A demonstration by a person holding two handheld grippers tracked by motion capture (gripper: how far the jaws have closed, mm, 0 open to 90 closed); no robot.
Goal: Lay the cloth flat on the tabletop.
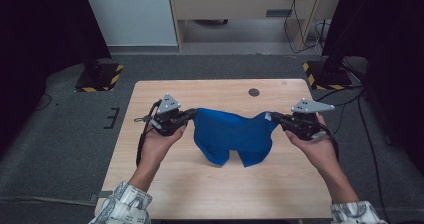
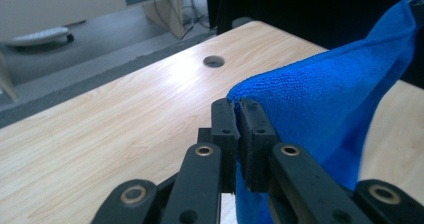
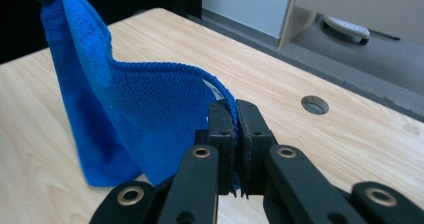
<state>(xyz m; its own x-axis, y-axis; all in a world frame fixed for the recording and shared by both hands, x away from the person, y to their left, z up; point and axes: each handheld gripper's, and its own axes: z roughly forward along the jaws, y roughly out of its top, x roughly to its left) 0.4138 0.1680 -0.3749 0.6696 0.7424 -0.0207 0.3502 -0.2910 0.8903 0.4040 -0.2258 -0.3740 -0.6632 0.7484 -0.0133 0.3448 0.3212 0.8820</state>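
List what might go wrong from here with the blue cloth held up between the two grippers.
Each gripper pinches just a corner edge of the blue cloth; the left gripper or right gripper may lose it. The hanging lower folds reach the table and may drag or bunch.

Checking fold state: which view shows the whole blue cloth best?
The high view: the whole blue microfiber cloth shows there, stretched between the left hand-held gripper and the right hand-held gripper, its lower edges sagging toward the table. Each gripper view shows mainly its pinched corner and nearby folds.
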